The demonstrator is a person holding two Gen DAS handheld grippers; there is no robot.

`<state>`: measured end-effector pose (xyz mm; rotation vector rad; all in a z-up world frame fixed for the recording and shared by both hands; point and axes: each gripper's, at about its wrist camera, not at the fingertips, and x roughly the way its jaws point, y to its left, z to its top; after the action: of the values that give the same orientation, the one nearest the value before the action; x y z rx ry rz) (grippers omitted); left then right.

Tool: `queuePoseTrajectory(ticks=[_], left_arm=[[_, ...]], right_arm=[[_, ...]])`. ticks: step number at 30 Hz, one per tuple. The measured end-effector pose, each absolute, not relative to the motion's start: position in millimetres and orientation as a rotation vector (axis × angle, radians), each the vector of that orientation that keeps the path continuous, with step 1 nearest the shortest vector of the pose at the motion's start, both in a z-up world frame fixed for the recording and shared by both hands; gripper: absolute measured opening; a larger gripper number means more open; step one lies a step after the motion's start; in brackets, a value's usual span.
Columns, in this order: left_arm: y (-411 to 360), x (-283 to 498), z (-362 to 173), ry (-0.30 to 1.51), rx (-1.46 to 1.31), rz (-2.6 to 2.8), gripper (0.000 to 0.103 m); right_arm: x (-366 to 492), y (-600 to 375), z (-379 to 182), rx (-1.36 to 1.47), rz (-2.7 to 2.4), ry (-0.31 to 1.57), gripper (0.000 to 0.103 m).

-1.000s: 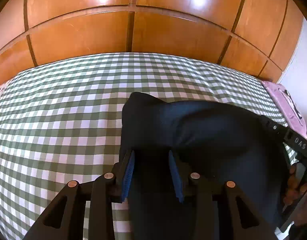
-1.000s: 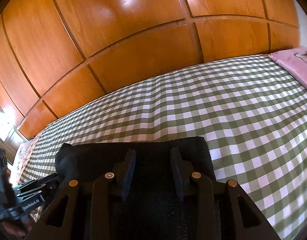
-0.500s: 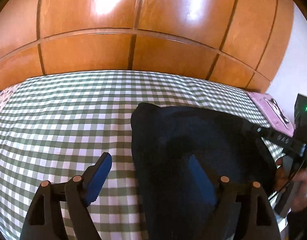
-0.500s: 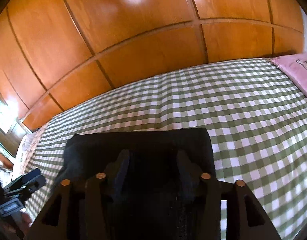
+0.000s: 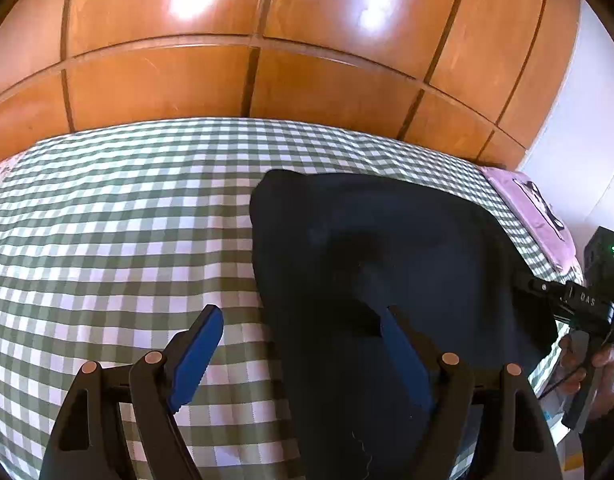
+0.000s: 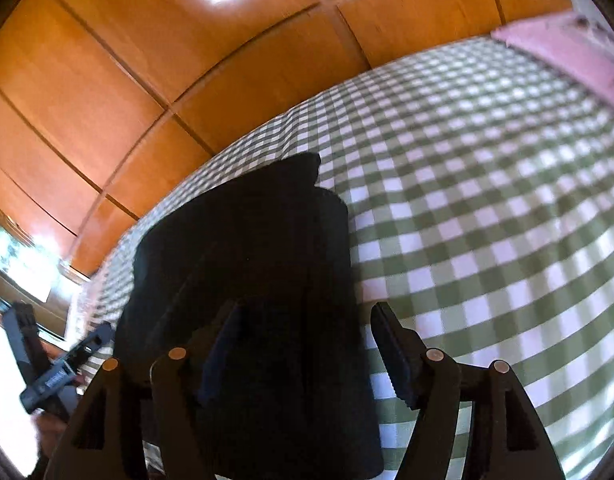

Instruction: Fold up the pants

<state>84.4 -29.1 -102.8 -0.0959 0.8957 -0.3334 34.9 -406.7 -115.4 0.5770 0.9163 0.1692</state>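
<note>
Lying folded — one pair of pants [image 5: 387, 264], two spread grippers — left gripper [image 5: 303, 344], right gripper [image 6: 303, 340].

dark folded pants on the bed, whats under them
The dark navy folded pants lie on a green-and-white checked bedsheet, which shows on every side around them. Whatever sits directly beneath the fabric is covered, so nothing else can be confirmed there.

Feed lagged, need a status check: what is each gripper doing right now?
Left gripper: open, holding nothing, at the edge of the pants.
Right gripper: open, holding nothing, over the pants.
</note>
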Motion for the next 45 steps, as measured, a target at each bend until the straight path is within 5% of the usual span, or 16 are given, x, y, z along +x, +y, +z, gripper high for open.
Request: queuePoseTrajectory(ticks=[5, 15, 21, 36, 42, 45], left_arm=[[-28.2, 91.5, -109.5, 0.930, -0.125, -0.369, 0.081], [-35.6, 111.2, -125.0, 0.967, -0.139, -0.456, 0.055], [-27.5, 110.5, -117.7, 0.932, -0.216, -0.521, 0.033], [17.8, 210.1, -46.0, 0.778, -0.156, -0.442, 0.033], [32.4, 279.7, -75.1, 0.831, -0.097, -0.327, 0.033], [40.4, 299.9, -119.0, 0.950, -0.118, -0.283, 0.034]], right_arm=[[42.8, -403.6, -123.6, 0.600, 0.232, 0.929, 0.068], [55.6, -406.5, -144.8, 0.679, 0.360, 0.970, 0.068], [56.7, -396.9, -133.7, 0.627, 0.385, 0.976, 0.046], [178.7, -345.6, -81.6, 0.542, 0.502, 0.870, 0.043], [252.5, -322.1, -99.9, 0.549, 0.511, 0.913, 0.044], [278.2, -314.1, -138.7, 0.495, 0.445, 1.010, 0.054]])
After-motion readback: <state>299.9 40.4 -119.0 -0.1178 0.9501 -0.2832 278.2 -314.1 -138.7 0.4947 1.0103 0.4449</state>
